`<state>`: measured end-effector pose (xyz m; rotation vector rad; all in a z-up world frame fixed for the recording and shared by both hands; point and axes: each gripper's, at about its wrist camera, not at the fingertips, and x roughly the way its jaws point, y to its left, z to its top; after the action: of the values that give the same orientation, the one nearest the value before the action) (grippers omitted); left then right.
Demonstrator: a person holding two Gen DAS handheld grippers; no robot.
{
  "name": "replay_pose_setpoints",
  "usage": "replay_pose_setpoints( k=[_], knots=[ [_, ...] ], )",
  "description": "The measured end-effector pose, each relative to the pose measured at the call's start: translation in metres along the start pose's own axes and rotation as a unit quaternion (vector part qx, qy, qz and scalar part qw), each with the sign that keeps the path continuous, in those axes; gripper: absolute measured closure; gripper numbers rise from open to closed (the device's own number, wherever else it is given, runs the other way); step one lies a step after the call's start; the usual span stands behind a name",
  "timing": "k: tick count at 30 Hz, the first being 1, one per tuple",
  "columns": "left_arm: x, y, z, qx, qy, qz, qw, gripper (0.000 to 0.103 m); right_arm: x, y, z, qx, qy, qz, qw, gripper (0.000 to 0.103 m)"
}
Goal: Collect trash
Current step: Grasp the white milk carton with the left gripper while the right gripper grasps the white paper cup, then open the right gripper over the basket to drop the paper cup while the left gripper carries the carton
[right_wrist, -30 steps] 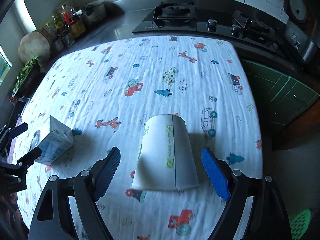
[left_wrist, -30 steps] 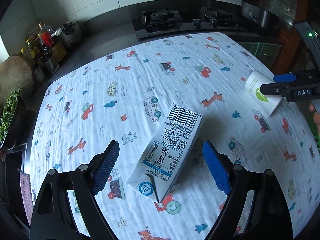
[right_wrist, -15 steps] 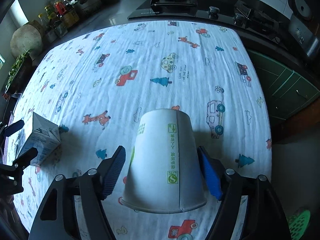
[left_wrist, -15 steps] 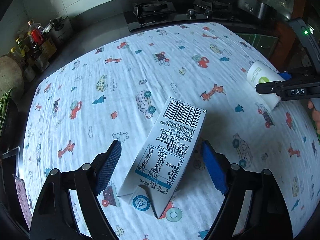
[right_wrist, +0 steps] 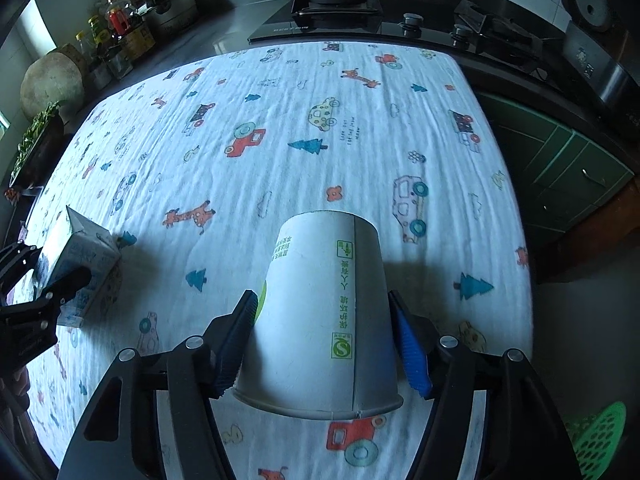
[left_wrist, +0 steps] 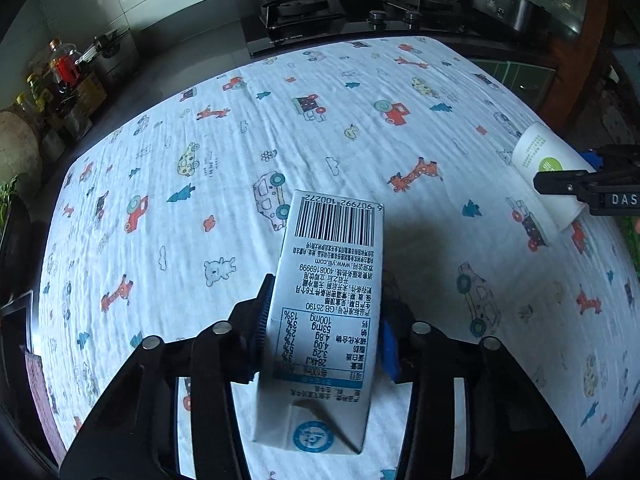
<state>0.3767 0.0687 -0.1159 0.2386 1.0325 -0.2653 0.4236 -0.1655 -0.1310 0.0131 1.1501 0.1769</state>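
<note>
Kitchen table's cartoon-print white cloth [left_wrist: 224, 168] has both grippers closing at once: left gripper [left_wrist: 324, 332] pinches the blue-white rectangular milk carton [left_wrist: 332, 304], right gripper [right_wrist: 326, 344] squeezes the toppled white paper cup [right_wrist: 324, 312], probably for binning together.

On the white cartoon-print tablecloth [right_wrist: 360, 128]: printed rectangular milk carton [left_wrist: 332, 312] to the left, white paper cup [right_wrist: 324, 320] on its side to the right, well apart. Behind the table, black gas hob [right_wrist: 336, 4]; glass jars and bottles [right_wrist: 116, 28] at back left.
</note>
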Motion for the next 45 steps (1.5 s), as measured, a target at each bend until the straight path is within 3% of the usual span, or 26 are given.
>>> replay_pose_setpoints(
  k=[5, 13, 21, 33, 45],
  knots=[
    [-0.009, -0.009, -0.004, -0.008, -0.004, -0.007, 0.9999, 0.062, -0.016, -0.003, -0.015, 0.005, -0.013, 0.005, 1.0, 0.04],
    [-0.041, -0.056, -0.009, 0.0, -0.03, -0.041, 0.9987, 0.062, -0.058, -0.023, -0.061, 0.015, -0.045, 0.001, 0.999, 0.04],
    [-0.082, -0.144, -0.013, 0.043, -0.063, -0.089, 0.9931, 0.062, -0.109, -0.071, -0.125, 0.053, -0.078, -0.028, 0.995, 0.04],
    [-0.126, -0.303, -0.02, 0.11, -0.091, -0.167, 0.9756, 0.062, -0.178, -0.166, -0.237, 0.118, -0.102, -0.109, 0.982, 0.04],
    [-0.142, -0.414, -0.011, 0.161, -0.102, -0.2, 0.961, 0.062, -0.208, -0.237, -0.309, 0.177, -0.105, -0.144, 0.968, 0.039]
  ],
)
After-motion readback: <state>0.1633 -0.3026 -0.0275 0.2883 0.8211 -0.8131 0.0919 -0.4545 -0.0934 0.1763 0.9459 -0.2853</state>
